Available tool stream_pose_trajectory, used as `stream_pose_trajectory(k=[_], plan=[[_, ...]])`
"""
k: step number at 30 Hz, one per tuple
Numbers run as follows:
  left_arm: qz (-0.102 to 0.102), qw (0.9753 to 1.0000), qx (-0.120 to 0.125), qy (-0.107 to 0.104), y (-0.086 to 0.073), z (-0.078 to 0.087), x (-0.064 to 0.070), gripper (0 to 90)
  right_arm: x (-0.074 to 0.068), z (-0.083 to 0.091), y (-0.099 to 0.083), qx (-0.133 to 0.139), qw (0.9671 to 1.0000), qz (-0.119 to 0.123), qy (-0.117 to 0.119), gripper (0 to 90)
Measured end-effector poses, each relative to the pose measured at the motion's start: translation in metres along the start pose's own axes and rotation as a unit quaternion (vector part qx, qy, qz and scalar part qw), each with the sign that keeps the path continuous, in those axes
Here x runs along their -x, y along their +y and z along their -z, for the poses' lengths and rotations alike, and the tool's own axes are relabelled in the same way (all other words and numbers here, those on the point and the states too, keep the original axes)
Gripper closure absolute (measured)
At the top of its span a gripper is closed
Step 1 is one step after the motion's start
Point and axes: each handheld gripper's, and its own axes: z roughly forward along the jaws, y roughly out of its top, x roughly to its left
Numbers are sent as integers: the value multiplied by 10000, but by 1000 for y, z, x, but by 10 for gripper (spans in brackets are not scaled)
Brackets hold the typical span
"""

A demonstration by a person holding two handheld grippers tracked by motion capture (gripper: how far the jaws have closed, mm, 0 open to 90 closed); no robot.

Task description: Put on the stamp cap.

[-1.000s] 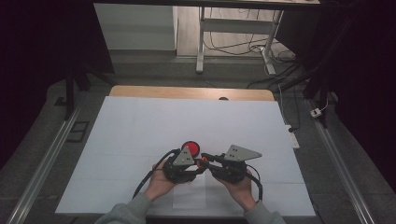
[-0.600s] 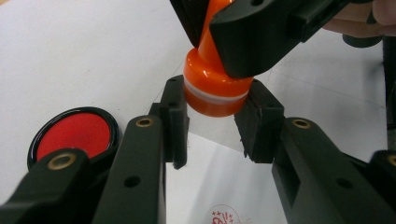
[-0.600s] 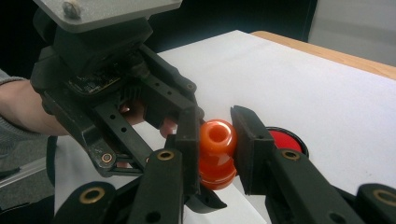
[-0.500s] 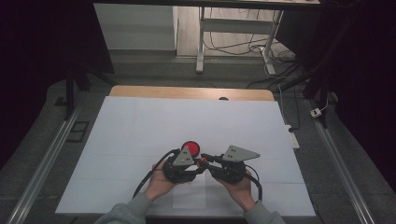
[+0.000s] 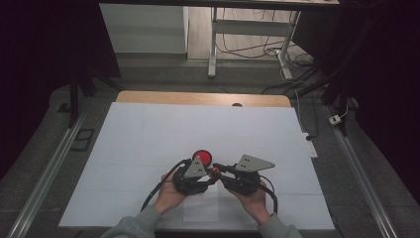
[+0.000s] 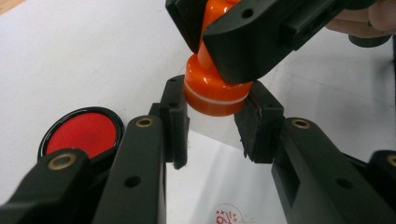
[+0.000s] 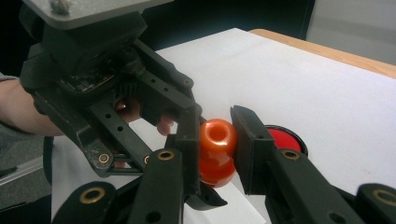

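**Stamp held between two grippers over the paper**

The right gripper has its jaws closed on the knob of the orange stamp, gripping it firmly at the narrow upper part. The left gripper has its jaws set either side of the stamp's wide base; whether they press it or merely bracket it I cannot tell. The stamp hangs upright just above a small sheet of paper, which already bears a red print near its lower edge. The red ink pad lies just beside, on the white table cover. The step looks like a handover or steadying before stamping. Next, one gripper likely must let go so the other can press straight down.
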Motion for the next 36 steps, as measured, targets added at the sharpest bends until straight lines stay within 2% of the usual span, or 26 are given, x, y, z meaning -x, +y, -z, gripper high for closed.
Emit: stream_pose_trajectory(k=[9,14,26,36], plan=[[-117,9998,37,163,-1,1,4,649,3,0,-4,86,9998,-172,97,723],[-150,9997,-2,167,-1,1,4,650,3,0,-5,111,9996,-201,134,725],[-103,9998,-81,132,-3,-2,3,648,3,-3,-8,26,9997,-232,121,724],[21,10000,30,60,-5,-3,1,646,1,-3,-5,-20,9999,-137,15,722]])
